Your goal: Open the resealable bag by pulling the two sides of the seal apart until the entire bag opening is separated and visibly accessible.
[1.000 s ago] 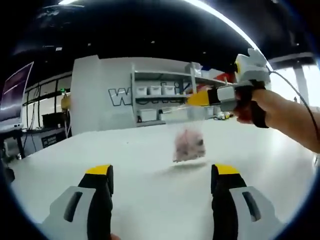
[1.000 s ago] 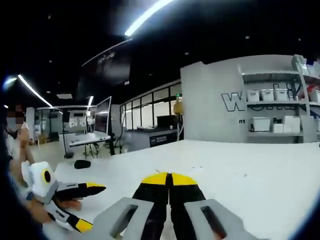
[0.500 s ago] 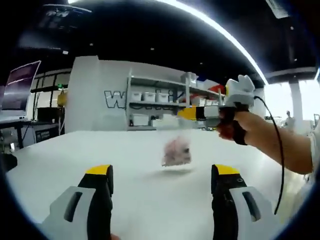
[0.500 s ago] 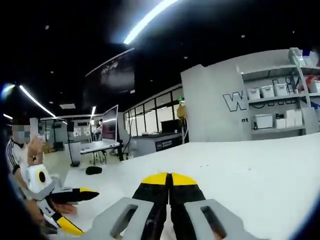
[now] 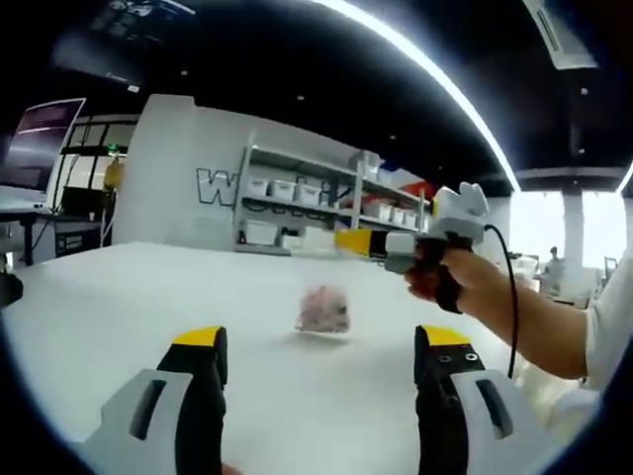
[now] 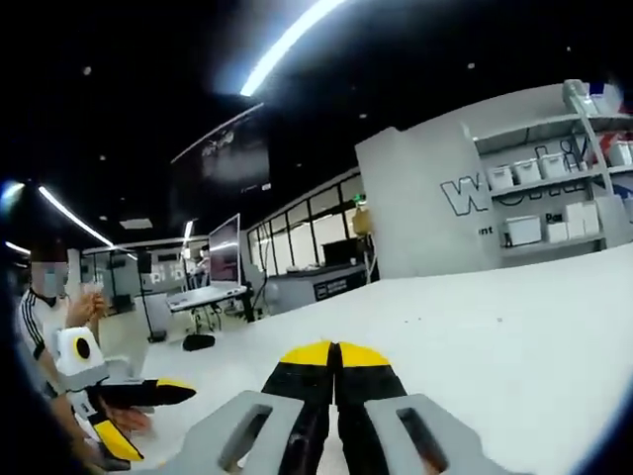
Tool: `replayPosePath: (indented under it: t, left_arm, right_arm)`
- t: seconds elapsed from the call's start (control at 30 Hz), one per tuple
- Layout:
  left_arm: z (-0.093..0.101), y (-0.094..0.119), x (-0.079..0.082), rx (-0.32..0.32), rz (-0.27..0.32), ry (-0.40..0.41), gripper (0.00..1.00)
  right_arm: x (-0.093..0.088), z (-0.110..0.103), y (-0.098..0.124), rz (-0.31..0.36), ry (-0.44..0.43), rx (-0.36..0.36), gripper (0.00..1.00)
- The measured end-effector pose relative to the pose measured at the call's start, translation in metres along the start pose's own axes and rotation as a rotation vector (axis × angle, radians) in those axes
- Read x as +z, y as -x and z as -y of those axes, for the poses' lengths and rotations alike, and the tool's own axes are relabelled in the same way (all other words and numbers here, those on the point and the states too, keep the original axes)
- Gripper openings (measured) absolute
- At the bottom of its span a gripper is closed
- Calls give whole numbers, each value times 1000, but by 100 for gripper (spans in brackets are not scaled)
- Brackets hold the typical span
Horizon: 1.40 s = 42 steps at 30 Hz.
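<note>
Bag: clear resealable plastic bag with pinkish contents (image 5: 323,310) hangs just above the white tabletop (image 5: 119,297) at 12 o'clock from the left gripper (image 5: 316,346), whose yellow-tipped black jaws stand wide apart and empty. Right gripper (image 5: 348,240), held in a person's hand (image 5: 440,282), reaches in from 2 o'clock; its jaws are together, pinched on the bag's faint top edge. Right gripper view: own jaws meet tip to tip; left gripper at 8 o'clock, spread. Shelving with white bins (image 6: 539,223) behind.
</note>
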<state>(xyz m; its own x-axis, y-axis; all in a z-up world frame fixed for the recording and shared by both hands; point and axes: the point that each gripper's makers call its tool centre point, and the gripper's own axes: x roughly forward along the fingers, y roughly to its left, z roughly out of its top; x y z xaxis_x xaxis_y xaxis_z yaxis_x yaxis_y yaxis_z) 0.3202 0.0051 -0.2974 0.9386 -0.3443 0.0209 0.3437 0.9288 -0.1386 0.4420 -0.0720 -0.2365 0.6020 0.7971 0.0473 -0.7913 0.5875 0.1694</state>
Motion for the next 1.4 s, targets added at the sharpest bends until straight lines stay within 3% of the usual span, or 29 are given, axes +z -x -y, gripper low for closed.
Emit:
replayPosePath:
  t: [0.2, 0.4, 1.13, 1.23, 1.33, 1.4]
  left_arm:
    - [3, 3, -2, -17, 6, 30, 71]
    - [8, 6, -1, -53, 14, 82, 57]
    - [4, 7, -8, -34, -12, 145, 57]
    - [5, 6, -9, -44, -16, 226, 55]
    - [6, 5, -9, -74, -15, 357, 41]
    - [4, 5, -6, -78, 5, 437, 38]
  right_arm:
    - [-1, -12, 3, 6, -13, 26, 0]
    - [0, -29, 7, 20, -35, 65, 0]
    - [-24, -66, 26, 19, -138, 154, 0]
    - [-29, -72, 30, 18, -150, 161, 0]
    - [-36, -82, 36, 9, -160, 171, 0]
    - [-42, -89, 40, 1, -160, 180, 0]
